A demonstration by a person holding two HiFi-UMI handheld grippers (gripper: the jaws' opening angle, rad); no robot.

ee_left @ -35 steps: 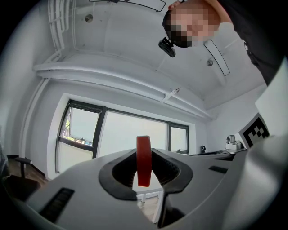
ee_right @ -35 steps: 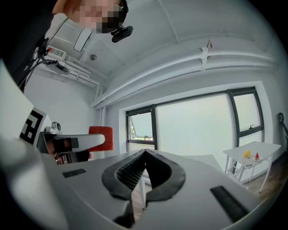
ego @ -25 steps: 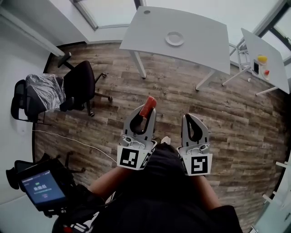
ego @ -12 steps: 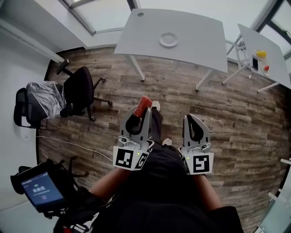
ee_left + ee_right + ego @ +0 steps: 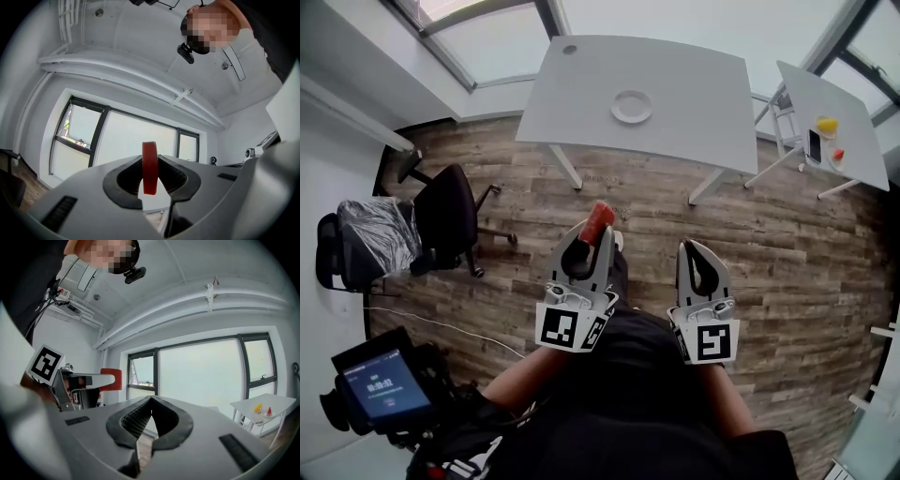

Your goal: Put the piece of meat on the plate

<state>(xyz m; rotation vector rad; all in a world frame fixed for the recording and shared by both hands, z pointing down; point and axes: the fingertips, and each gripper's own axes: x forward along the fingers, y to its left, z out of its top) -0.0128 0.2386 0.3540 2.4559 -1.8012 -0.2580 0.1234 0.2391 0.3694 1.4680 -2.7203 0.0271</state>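
Observation:
My left gripper is shut on a flat red piece of meat, which sticks out past its fingertips; in the left gripper view the meat stands edge-on between the pads. My right gripper is level beside it, shut with nothing in it; its tips meet. Both hang over the wooden floor, short of the table. The round white plate lies on the grey table straight ahead. The right gripper view catches the left gripper with the meat at its left.
A black office chair and a chair wrapped in plastic stand at the left. A second table at the right holds a yellow item, a phone and a red item. The grey table's legs stand ahead. A handheld screen is at bottom left.
The table and plate have come nearer and shifted left in the head view as the person walks forward. Both grippers keep their pose; the meat stays gripped.

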